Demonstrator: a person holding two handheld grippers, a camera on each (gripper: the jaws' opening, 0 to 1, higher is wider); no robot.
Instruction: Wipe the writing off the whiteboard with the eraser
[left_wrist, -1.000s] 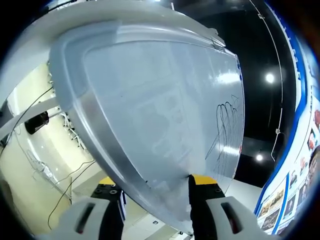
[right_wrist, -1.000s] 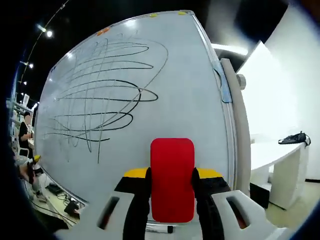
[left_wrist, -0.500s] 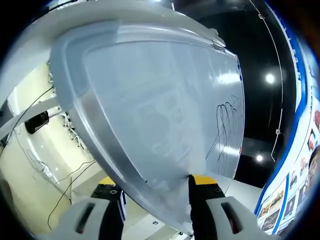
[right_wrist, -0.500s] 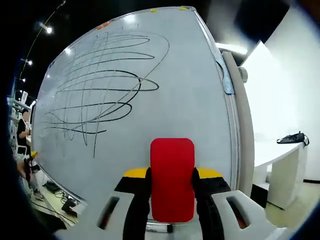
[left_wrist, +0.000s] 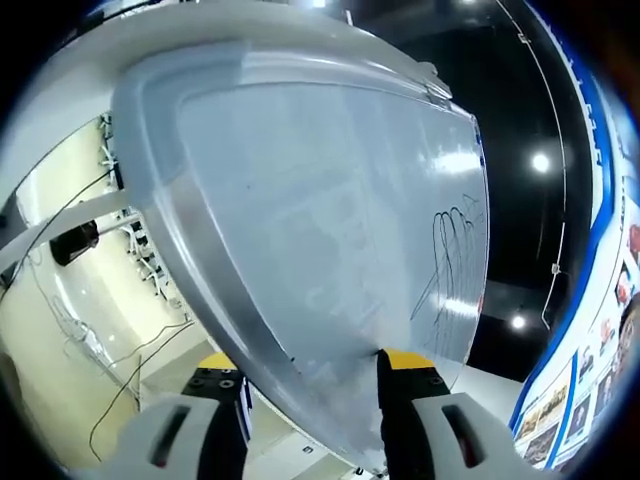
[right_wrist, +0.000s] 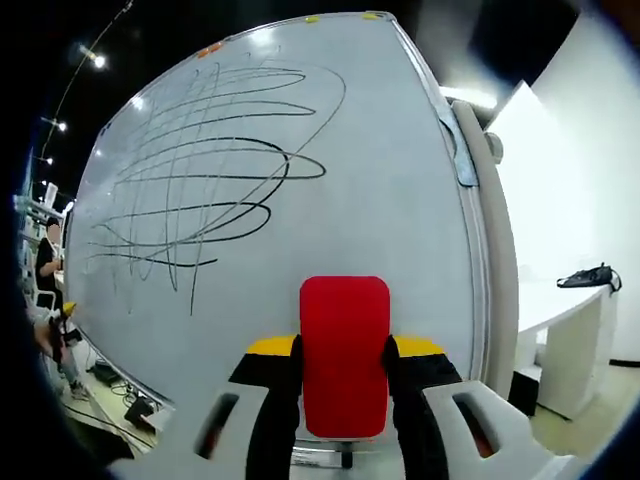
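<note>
**Now: eraser pinched in my right jaws, board edge between my left ones**

Right now my right gripper (right_wrist: 345, 385) has its jaws pressed against both sides of the red eraser (right_wrist: 345, 355), which stands upright at the lower centre of the right gripper view. Behind it the whiteboard (right_wrist: 390, 190) takes up most of the frame, its face tilted away toward the upper left. Looping black writing (right_wrist: 200, 180) covers the left and upper-left part of the board; the stretch directly above the eraser is bare white. Whether the eraser touches the board I cannot tell. At the right edge of that frame a white table (right_wrist: 560, 300) carries a dark bag (right_wrist: 590, 277).

My left gripper (left_wrist: 305, 400) sits at the bottom of the left gripper view with the board's grey frame (left_wrist: 190, 250) running down between its jaws; they look closed on that edge. From this side the same scribble (left_wrist: 450, 245) shows at centre right. Cables (left_wrist: 110, 360) trail across the pale floor at lower left.
</note>
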